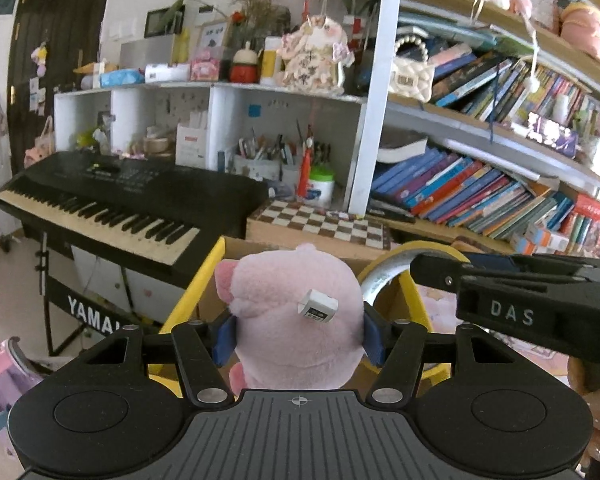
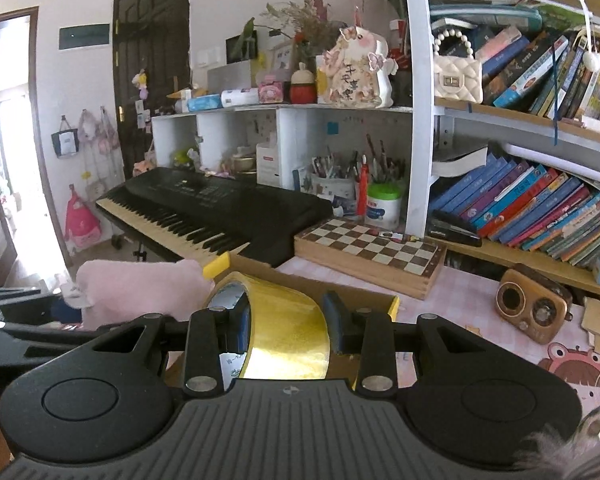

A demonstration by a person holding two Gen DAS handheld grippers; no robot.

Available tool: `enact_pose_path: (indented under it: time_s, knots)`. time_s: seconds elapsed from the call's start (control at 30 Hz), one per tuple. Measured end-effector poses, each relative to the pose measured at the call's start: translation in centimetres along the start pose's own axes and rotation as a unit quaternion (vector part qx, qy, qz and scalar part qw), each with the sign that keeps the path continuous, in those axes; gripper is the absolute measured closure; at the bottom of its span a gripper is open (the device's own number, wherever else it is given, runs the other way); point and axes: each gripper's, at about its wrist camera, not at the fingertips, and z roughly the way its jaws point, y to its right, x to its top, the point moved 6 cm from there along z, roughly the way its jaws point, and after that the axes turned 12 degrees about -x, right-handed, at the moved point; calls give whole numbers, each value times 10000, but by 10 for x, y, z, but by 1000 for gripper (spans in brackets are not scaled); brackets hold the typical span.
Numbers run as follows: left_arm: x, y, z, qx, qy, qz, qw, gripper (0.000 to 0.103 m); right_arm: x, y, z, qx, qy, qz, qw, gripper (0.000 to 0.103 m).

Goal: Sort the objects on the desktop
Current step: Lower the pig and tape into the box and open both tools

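A pink plush pig (image 1: 296, 316) with a white tag fills the middle of the left wrist view, and my left gripper (image 1: 300, 338) is shut on it, blue pads pressing both sides. Behind the pig stands a cardboard box with yellow edges (image 1: 196, 292). In the right wrist view my right gripper (image 2: 286, 320) is shut on a roll of yellow tape (image 2: 288, 336), held over the same box (image 2: 300, 280). The pig (image 2: 140, 290) shows at the left there. The tape roll (image 1: 384, 272) and the right gripper's black body (image 1: 540, 300) appear at the right of the left view.
A black keyboard (image 2: 204, 208) stands behind the box on the left. A wooden chessboard (image 2: 372, 248) lies on the desk beyond it, with a small brown radio (image 2: 534, 306) to the right. Shelves of books (image 2: 540, 208) and a pen cup (image 2: 336, 184) line the back.
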Motion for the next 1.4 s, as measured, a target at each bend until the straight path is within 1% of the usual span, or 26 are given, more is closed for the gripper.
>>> enact_pose_path:
  time_s: [0.2, 0.33, 0.4, 0.5, 0.63, 0.73, 0.83, 0.9, 0.93, 1.0, 1.1, 1.17, 1.2, 1.23, 1.27, 1.3, 1.4]
  knots:
    - [-4, -10, 38, 108, -377, 12, 9992, 42, -9, 7, 43, 50, -354, -48, 9993, 70]
    - [-8, -24, 67, 115, -767, -207, 9968, 43, -20, 5, 77, 136, -745, -298, 9967, 70]
    - [-11, -31, 81, 122, -978, -318, 9946, 42, -26, 2, 95, 190, -938, -512, 9941, 70]
    - [-17, -36, 99, 259, -1261, -316, 9912, 42, -34, -1, 119, 171, -1204, -829, 9891, 70]
    - [-23, -39, 111, 440, -1452, -289, 9880, 40, -43, -2, 143, 108, -1552, -1075, 9820, 70]
    - [-24, -42, 112, 510, -1466, -313, 9874, 37, -44, -3, 148, 92, -1583, -1258, 9793, 69]
    - [-23, -42, 113, 584, -1459, -222, 9873, 36, -45, -3, 151, 115, -1614, -1289, 9784, 69]
    - [-24, -43, 111, 697, -1460, -191, 9866, 28, -45, -4, 152, 110, -1623, -1306, 9780, 68]
    - [-23, -45, 111, 741, -1458, -198, 9863, 26, -46, -4, 152, 100, -1626, -1318, 9778, 68]
    - [-22, -46, 110, 764, -1426, -224, 9866, 21, -46, -4, 153, 86, -1630, -1324, 9777, 68]
    - [-21, -48, 106, 814, -1370, -196, 9870, 16, -45, -5, 153, 72, -1630, -1334, 9775, 67]
    - [-19, -49, 103, 832, -1316, -169, 9877, 14, -44, -5, 151, 36, -1615, -1337, 9778, 62]
    - [-18, -50, 101, 860, -1263, -167, 9881, 11, -43, -4, 150, -2, -1588, -1340, 9782, 58]
    - [-16, -50, 99, 901, -1196, -164, 9886, 9, -41, -3, 149, -79, -1534, -1331, 9791, 51]
    - [-14, -51, 97, 921, -1127, -165, 9892, 5, -38, -1, 147, -162, -1482, -1298, 9803, 45]
    - [-12, -50, 94, 907, -1050, -164, 9902, 2, -36, 1, 145, -188, -1450, -1239, 9815, 44]
    - [-6, -45, 87, 797, -858, -137, 9930, 0, -29, 8, 137, -203, -1337, -1052, 9852, 39]
